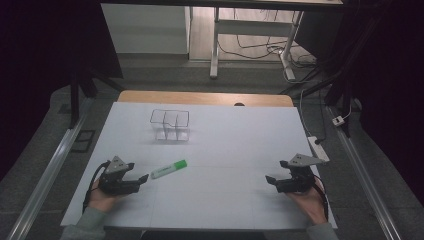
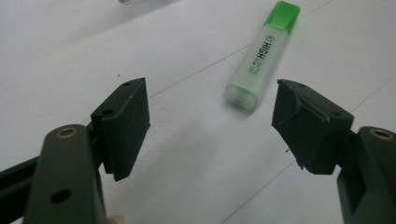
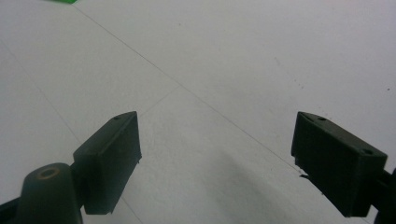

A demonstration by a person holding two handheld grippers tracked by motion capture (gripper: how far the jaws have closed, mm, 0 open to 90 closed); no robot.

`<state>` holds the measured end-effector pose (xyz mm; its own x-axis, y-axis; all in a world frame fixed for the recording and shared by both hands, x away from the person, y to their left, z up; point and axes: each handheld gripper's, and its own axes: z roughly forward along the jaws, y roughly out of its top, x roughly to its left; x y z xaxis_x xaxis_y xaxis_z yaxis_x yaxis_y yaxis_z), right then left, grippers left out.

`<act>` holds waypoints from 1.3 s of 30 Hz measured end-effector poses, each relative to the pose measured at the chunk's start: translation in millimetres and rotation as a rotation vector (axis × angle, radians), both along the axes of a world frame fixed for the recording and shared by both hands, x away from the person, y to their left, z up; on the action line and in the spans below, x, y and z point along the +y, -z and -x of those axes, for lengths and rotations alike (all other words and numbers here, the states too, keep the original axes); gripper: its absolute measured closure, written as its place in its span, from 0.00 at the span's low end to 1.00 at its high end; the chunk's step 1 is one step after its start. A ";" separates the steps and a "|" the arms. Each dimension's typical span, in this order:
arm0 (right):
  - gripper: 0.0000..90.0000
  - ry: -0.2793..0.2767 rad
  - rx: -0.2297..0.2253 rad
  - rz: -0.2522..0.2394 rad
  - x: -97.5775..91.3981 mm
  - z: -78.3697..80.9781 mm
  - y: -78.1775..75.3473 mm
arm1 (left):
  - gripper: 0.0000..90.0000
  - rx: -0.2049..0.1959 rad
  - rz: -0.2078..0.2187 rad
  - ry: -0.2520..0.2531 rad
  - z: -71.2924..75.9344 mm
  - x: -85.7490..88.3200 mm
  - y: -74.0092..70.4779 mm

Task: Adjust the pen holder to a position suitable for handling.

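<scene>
While both hands rest near the front edge of the white table [image 1: 225,200], the green highlighter [image 1: 169,169] lies flat just ahead of the left gripper [image 1: 142,178], cap end pointing away from it. The left gripper's jaws stand wide apart with nothing between them. Well apart at the other side, the right gripper [image 3: 215,158] is likewise spread wide and empty. A clear wire-edged organizer [image 1: 170,125] stands farther back.

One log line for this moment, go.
left gripper: open, near green highlighter | right gripper: open, idle | clear organizer: empty
</scene>
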<state>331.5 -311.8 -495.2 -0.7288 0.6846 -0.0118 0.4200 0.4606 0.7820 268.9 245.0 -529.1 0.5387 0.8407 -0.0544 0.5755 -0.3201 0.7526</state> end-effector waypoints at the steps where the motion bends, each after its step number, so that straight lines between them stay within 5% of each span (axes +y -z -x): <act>1: 0.17 0.001 -0.001 0.003 0.1 0.0 0.0 | 0.31 0.000 0.000 0.000 0.0 0.0 0.0; 39: 0.18 -0.009 0.018 0.012 2.8 -2.8 2.2 | 0.31 -0.016 -0.038 0.017 -13.1 -12.3 -12.6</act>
<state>334.4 -309.0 -497.4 -0.7351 0.6779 -0.0072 0.4296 0.4740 0.7686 281.9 232.8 -516.6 0.5531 0.8330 -0.0141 0.5579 -0.3578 0.7488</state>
